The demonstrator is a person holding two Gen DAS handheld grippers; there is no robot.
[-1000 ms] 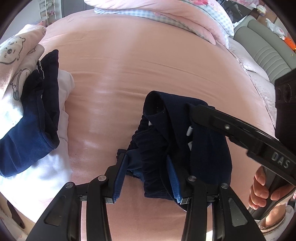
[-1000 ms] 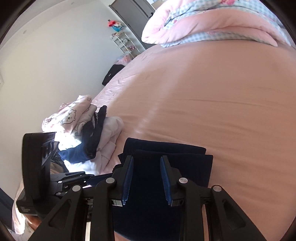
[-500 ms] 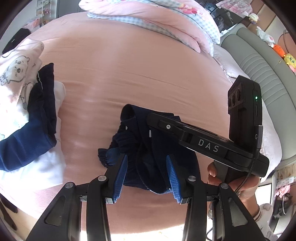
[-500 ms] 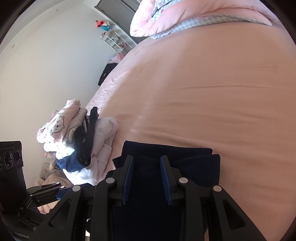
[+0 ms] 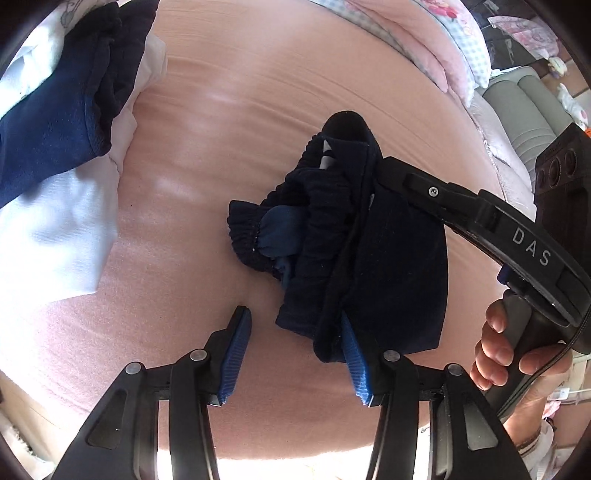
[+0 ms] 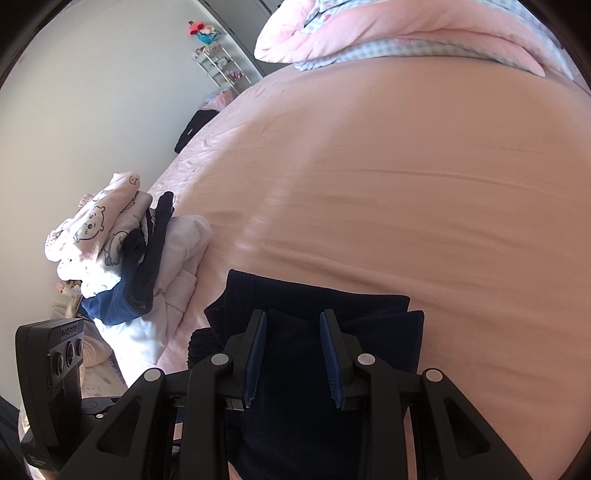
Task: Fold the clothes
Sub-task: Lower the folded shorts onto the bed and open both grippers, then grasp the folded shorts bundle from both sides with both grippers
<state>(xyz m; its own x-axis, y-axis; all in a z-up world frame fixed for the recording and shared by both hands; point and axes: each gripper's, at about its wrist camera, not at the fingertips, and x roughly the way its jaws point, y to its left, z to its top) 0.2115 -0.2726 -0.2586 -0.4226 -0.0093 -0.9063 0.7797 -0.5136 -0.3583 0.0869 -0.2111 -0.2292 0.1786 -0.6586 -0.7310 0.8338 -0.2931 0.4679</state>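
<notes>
Dark navy elastic-waist garment (image 5: 369,240) lies bunched mid pink bed (image 5: 258,110) — partly folded, waistband untidy. My left gripper (image 5: 295,332) fingers apart; right gripper (image 6: 291,350) fingers apart over it. Heap of clothes (image 6: 129,258) left unfolded.

Pink bed (image 6: 406,166), quilt (image 6: 388,33), sofa (image 5: 532,110)

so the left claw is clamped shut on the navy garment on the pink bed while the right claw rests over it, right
Not quite. In the left wrist view the left claw is open, its jaws spread wide with only one pad touching the navy garment on the pink bed. The right claw does rest over it.
</notes>
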